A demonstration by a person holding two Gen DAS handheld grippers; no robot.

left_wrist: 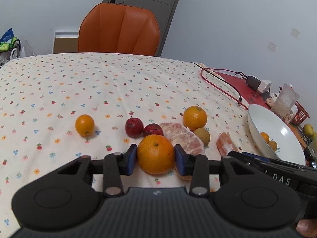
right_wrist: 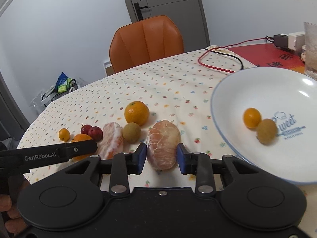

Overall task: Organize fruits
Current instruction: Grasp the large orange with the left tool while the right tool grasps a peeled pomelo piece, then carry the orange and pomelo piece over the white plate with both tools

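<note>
My left gripper [left_wrist: 156, 156] has its blue pads on both sides of a large orange [left_wrist: 156, 153] on the flowered tablecloth, touching or nearly so. My right gripper [right_wrist: 162, 155] straddles a peeled pomelo segment [right_wrist: 162, 144], with a small gap at the right pad. Another peeled segment [right_wrist: 113, 140], a second orange [right_wrist: 136, 113], a brown kiwi-like fruit [right_wrist: 131, 132], two red fruits [right_wrist: 92, 131] and a small yellow-orange fruit [right_wrist: 64, 134] lie on the cloth. The white bowl [right_wrist: 227, 99] at right holds a small orange fruit [right_wrist: 252, 118] and a brown fruit [right_wrist: 266, 131].
An orange chair [left_wrist: 118, 29] stands behind the table. Red and black cables [right_wrist: 218, 59], a charger [right_wrist: 285, 38] and a plastic cup [right_wrist: 310, 49] lie on the red mat at the far right. A red basket [left_wrist: 301, 115] sits beyond the bowl.
</note>
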